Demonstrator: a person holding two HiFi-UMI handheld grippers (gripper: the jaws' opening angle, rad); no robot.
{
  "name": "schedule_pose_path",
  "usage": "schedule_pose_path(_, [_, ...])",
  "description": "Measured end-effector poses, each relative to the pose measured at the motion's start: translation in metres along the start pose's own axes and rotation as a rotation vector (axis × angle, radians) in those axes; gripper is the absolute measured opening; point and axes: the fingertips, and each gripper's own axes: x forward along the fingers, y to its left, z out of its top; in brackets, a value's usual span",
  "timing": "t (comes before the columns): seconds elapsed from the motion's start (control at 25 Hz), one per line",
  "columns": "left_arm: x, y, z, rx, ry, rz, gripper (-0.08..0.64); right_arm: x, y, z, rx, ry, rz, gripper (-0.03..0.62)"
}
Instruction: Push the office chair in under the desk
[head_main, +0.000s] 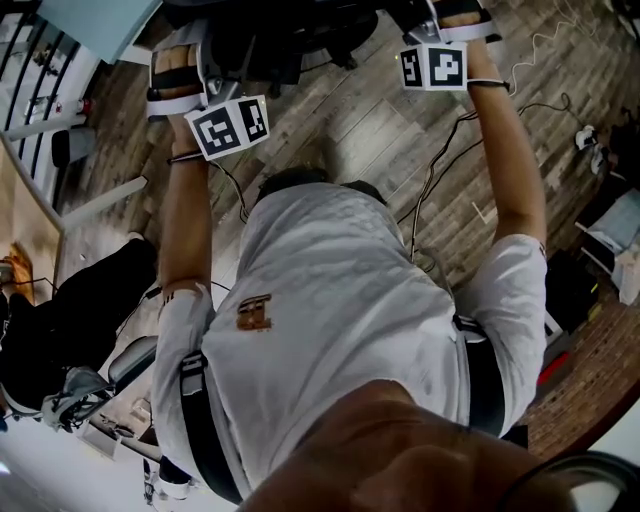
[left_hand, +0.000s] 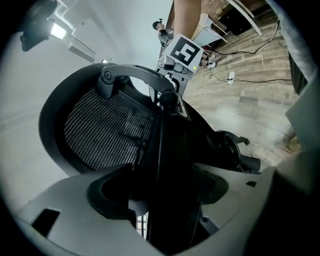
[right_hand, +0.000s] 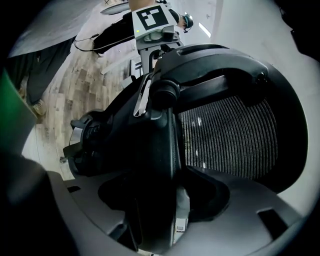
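At office chair (left_hand: 100, 132) back | left tongs (left_hand: 161, 197) clamped on its frame | right tongs (right_hand: 152, 200) clamped likewise

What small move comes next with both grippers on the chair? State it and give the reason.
Probably a short, even forward push with both: the left gripper and right gripper each clamp an edge of the office chair backrest, and the chair stands out on the wood floor.
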Motion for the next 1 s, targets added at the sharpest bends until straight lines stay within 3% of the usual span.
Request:
schedule_pose_path(0.72, [0.085, 0.04, -0.033, -0.051, 0.067, 0.035, 0.341, 0.106, -0.037, -0.033, -0.027, -0.026, 0.03, 0.262])
schedule_pose_path(1.0, [0.143, 0.061, -0.024, -0.078, 0.101, 0.055, 0.341, 0.158, -0.058, -0.078, -0.037, -0.101, 0.043, 0.262])
